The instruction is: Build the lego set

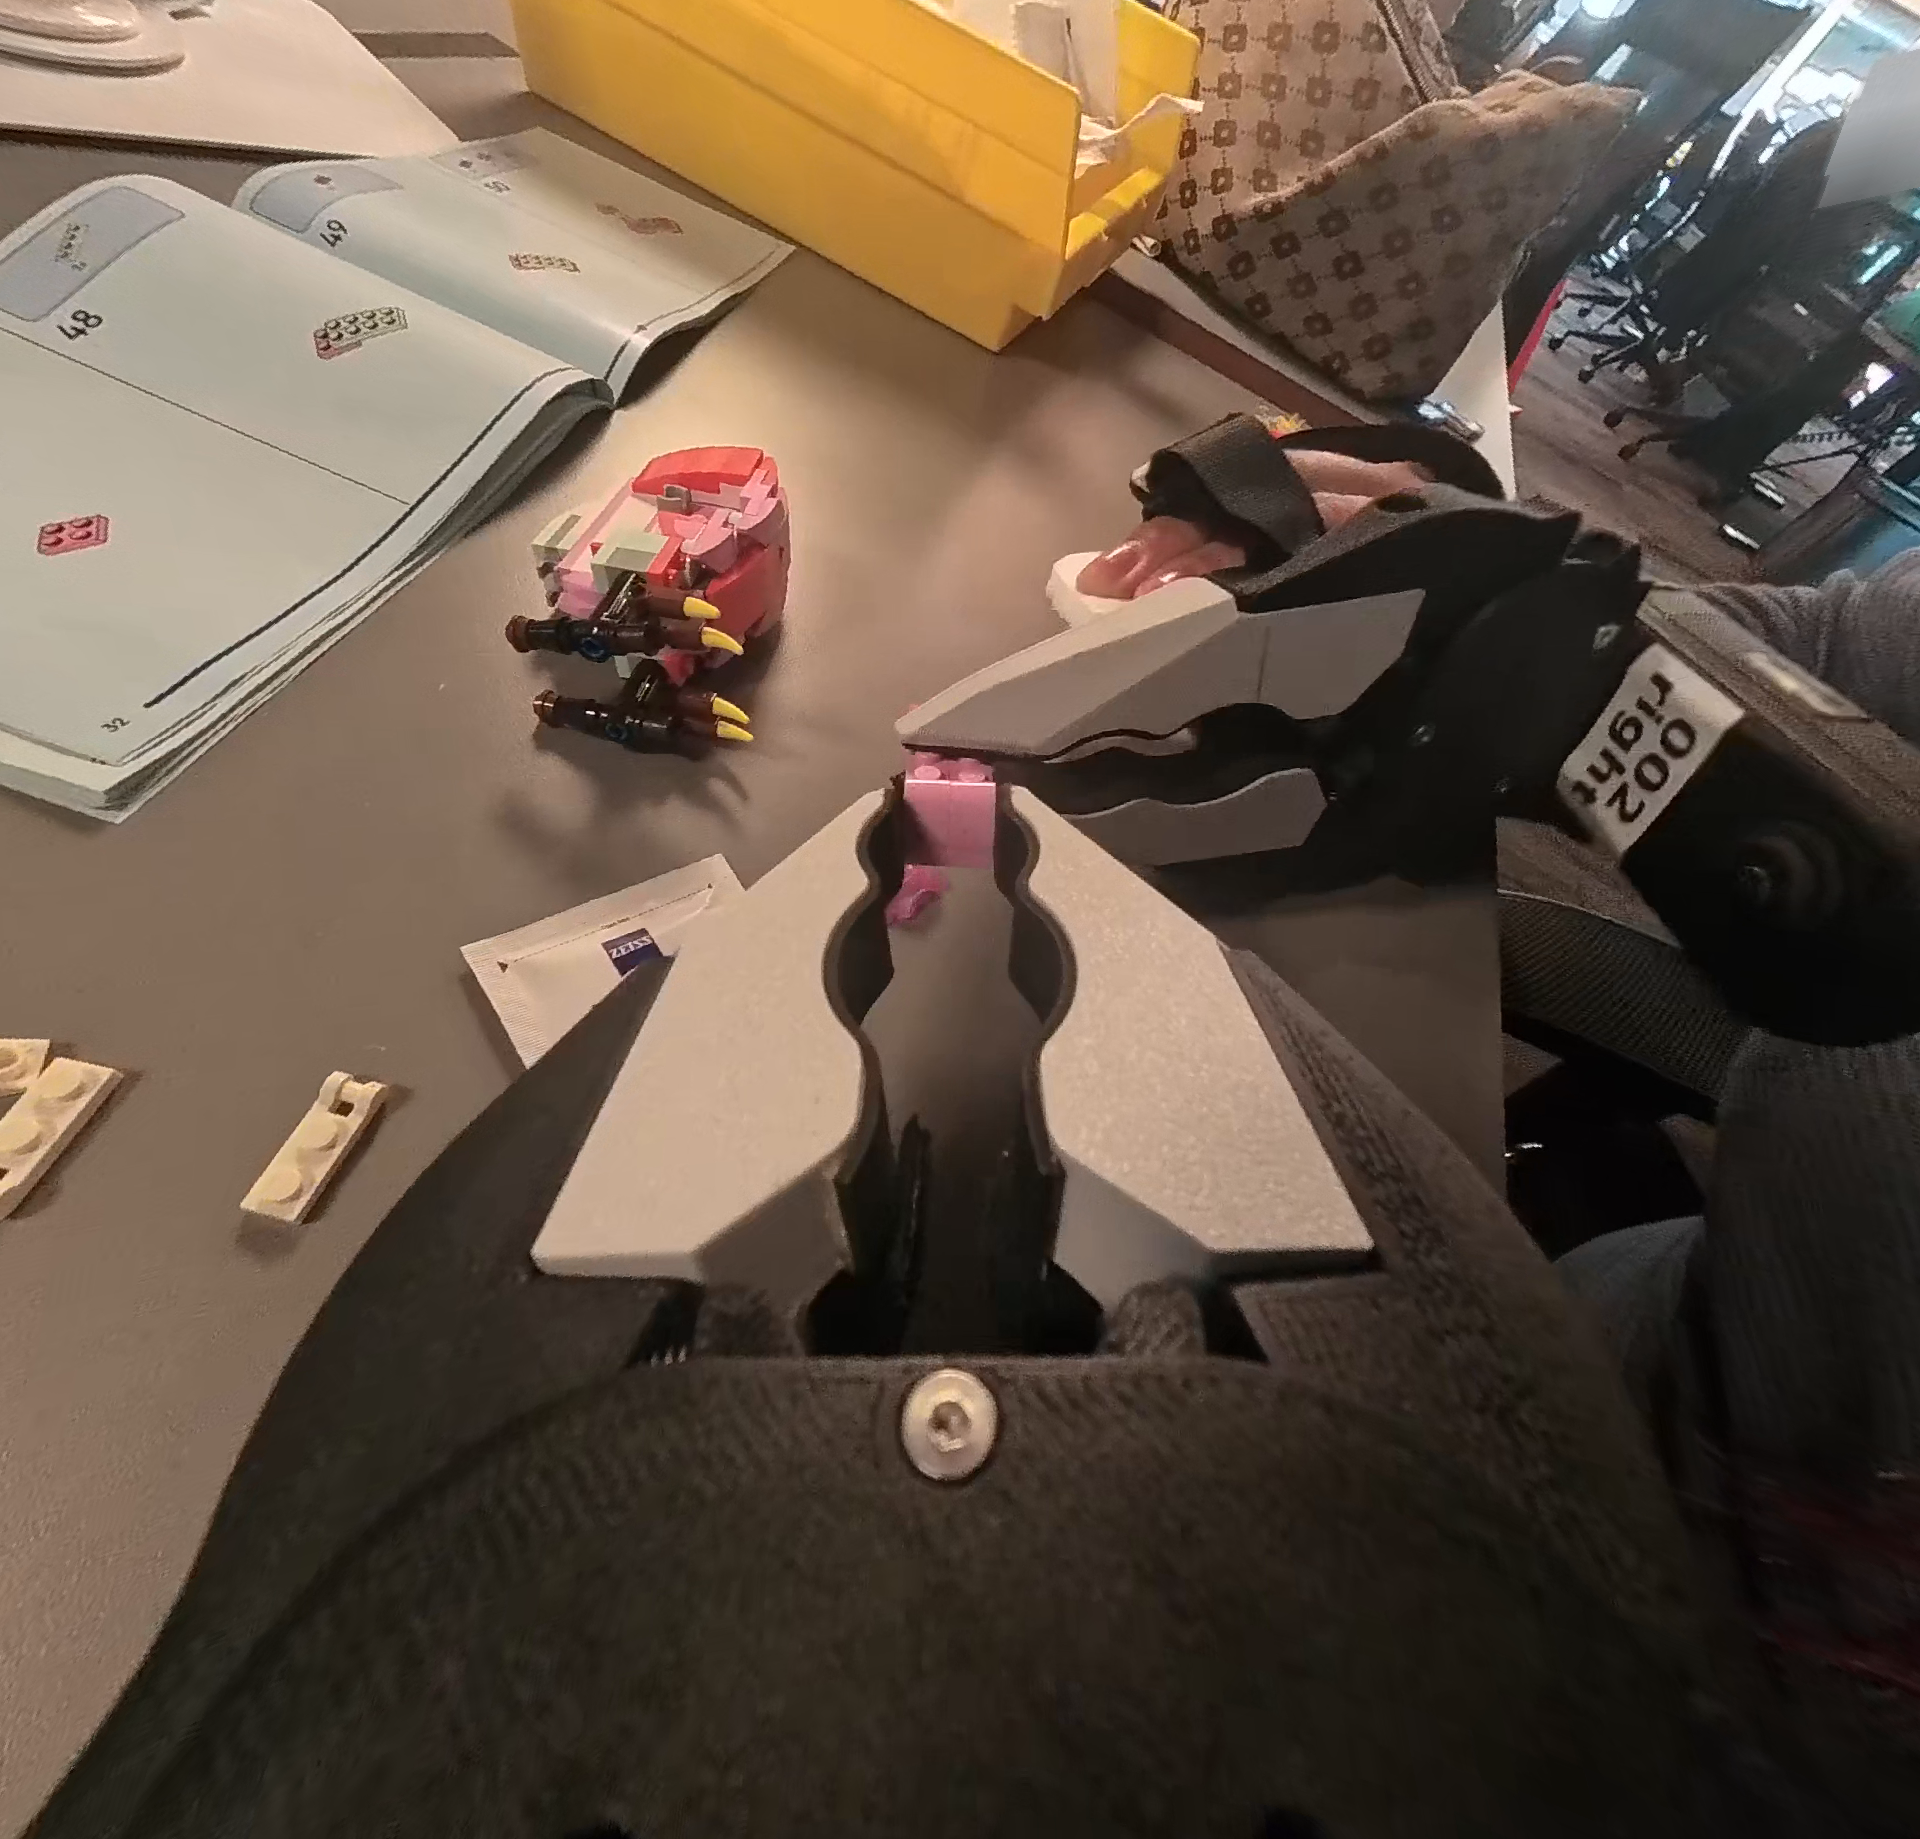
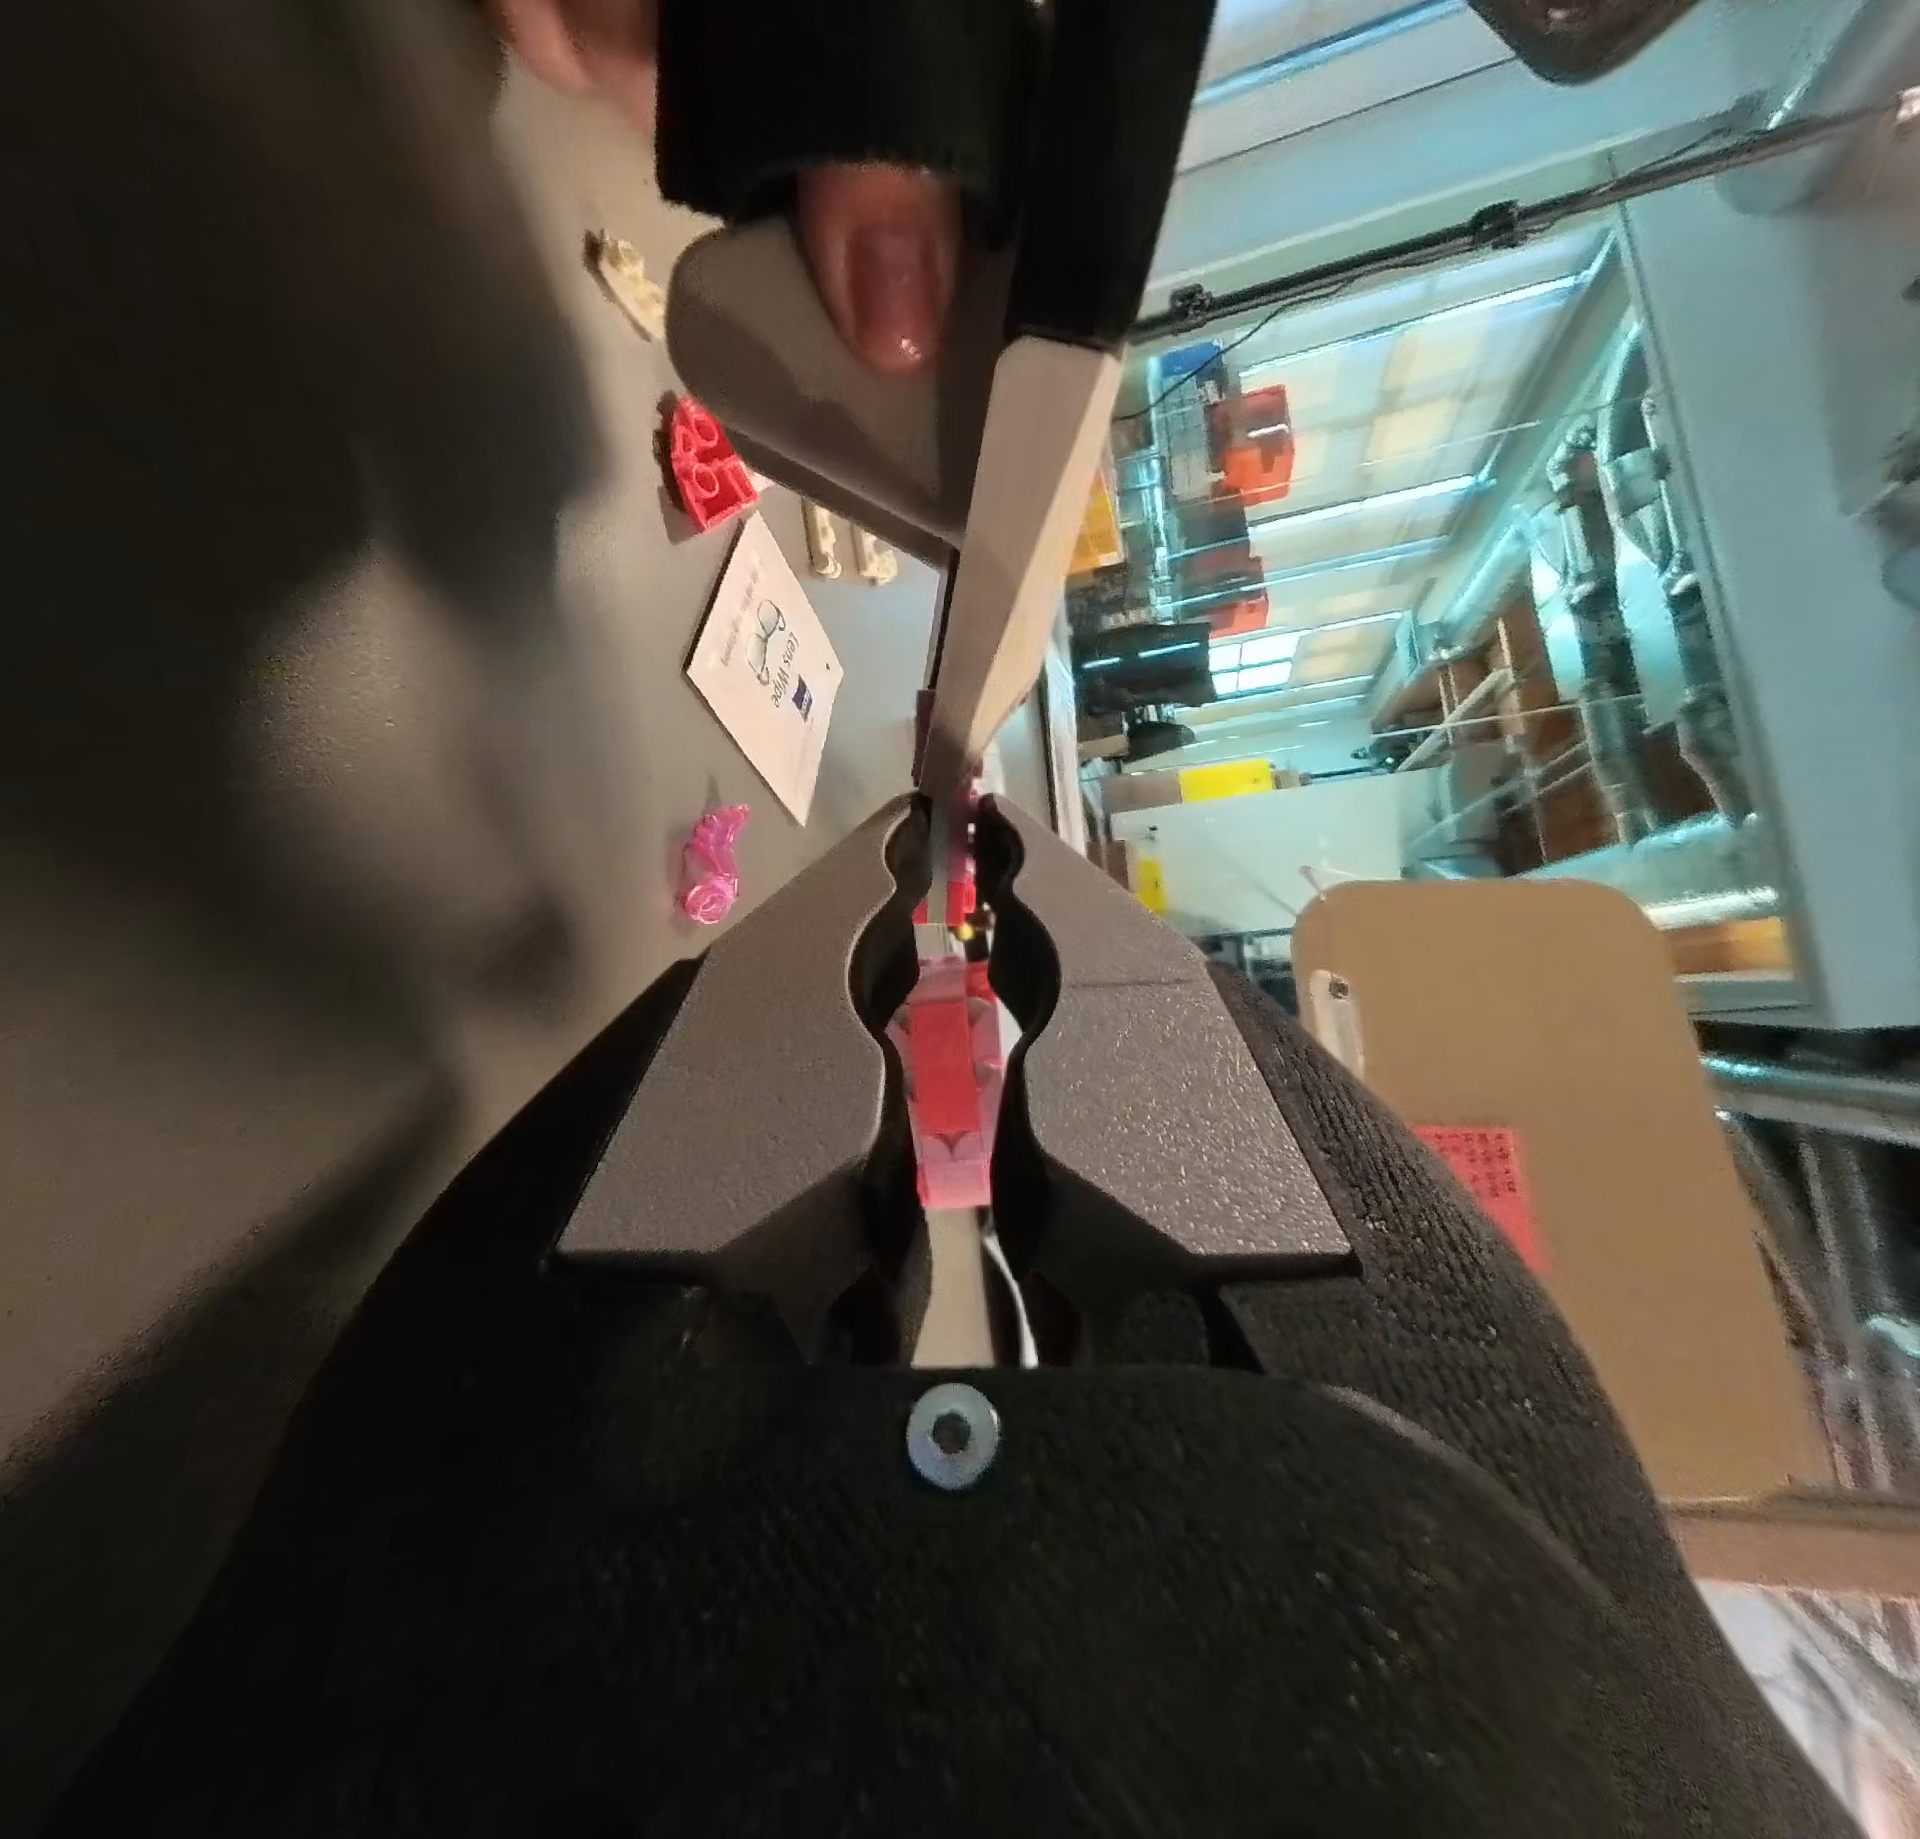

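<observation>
Because the left gripper (image 1: 948, 802) carries the pink brick (image 1: 951, 828) clear of the bench (image 1: 416, 802), the jaws pressing only on its two side faces at the very tips, the hold looks shallow. A downward load on the studs could pivot the brick or push it out of the jaws.

The right gripper (image 2: 951, 813) comes in from 3 o'clock. Its jaws are narrow and turned a quarter-turn against the left pair. Its upper finger (image 1: 1091, 667) lies flat over the brick's studs. The lower fingertip is hidden behind the left gripper, so whether the right jaws pinch anything cannot be told. If the two grippers are misaligned, the fingers could foul each other.

A translucent pink piece (image 1: 914, 901) lies on the bench directly below the brick. A dropped brick could strike it and scatter both. A white sachet (image 1: 592, 948) lies just beside the left jaws at 9 o'clock, and cream plates (image 1: 312, 1145) lie further out at 8 o'clock.

A red and pink brick model (image 1: 675, 563) with yellow claws lies at 11 o'clock, near enough for a rolling brick to reach. An open instruction booklet (image 1: 260, 439) lies at 10 o'clock.

A yellow bin (image 1: 831, 106) stands at 12 o'clock at the far side, with white paper standing in it. Its other contents cannot be seen. A patterned fabric bag (image 1: 1351, 179) lies at 1 o'clock, contents hidden.
</observation>
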A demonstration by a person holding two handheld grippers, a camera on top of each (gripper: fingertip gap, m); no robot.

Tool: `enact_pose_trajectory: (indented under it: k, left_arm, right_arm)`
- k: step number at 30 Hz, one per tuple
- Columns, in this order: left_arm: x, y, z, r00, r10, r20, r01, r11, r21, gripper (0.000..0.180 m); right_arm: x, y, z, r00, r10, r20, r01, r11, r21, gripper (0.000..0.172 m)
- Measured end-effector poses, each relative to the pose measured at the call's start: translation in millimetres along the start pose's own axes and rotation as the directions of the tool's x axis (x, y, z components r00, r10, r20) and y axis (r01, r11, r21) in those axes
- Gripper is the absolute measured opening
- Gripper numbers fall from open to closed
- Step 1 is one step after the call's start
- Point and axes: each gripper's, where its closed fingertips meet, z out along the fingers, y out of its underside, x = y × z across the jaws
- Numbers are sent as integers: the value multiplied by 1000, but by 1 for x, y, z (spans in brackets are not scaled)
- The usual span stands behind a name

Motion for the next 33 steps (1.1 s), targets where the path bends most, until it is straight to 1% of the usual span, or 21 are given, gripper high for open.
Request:
enact_pose_trajectory:
  k: [5,7,8,9,10,11,12,13,14,21,24,29,30,32,33]
  left_arm:
    - [-1,0,0,1000,-11,-1,11,1000,-1,16]
    - [-1,-2,-1,1000,-22,-10,22,1000,15,16]
    - [-1,-3,-2,999,-32,-14,33,999,22,16]
    - [-2,-4,-3,999,-48,-19,49,998,30,16]
    - [-3,-4,-3,998,-64,-21,65,997,31,16]
    - [-4,-5,-4,997,-75,-26,76,996,36,16]
    - [-4,-5,-4,996,-84,-30,85,996,40,16]
    - [-4,-5,-5,995,-90,-33,92,995,41,16]
    - [-4,-5,-5,995,-95,-36,96,995,41,16]
    - [-4,-5,-4,993,-108,-49,110,993,37,16]
    - [-3,-5,-4,993,-104,-53,106,994,36,16]
    - [-3,-3,-4,994,-100,-49,101,995,18,16]
    - [-2,-4,-4,994,-93,-61,95,995,22,16]
    - [-2,-7,-7,995,-65,-69,68,997,44,16]
    - [-2,-7,-9,996,-48,-71,51,998,42,16]
  right_arm:
    - [1,0,1,1000,-25,-11,25,1000,-7,7]
    - [4,-1,2,999,33,-19,-33,999,14,7]
    - [6,-1,3,997,67,-27,-67,998,23,10]
    - [9,-1,3,995,92,-43,-91,996,27,28]
    - [11,2,4,992,118,-44,-117,993,18,40]
    - [11,6,5,988,149,-32,-149,989,3,48]
    - [11,10,6,984,174,-21,-174,985,-8,51]
    - [11,14,6,983,185,-16,-185,983,-15,50]
    - [12,16,5,983,184,-15,-184,983,-18,47]
    - [4,12,4,996,86,-2,-86,996,-7,13]
    - [6,12,3,997,77,2,-77,997,-10,10]
    - [1,12,3,991,126,53,-127,992,-1,11]
    - [2,13,1,990,133,49,-133,991,1,14]
    - [5,29,-2,994,103,28,-102,994,-35,56]
    - [9,42,-4,993,115,12,-114,991,-63,69]
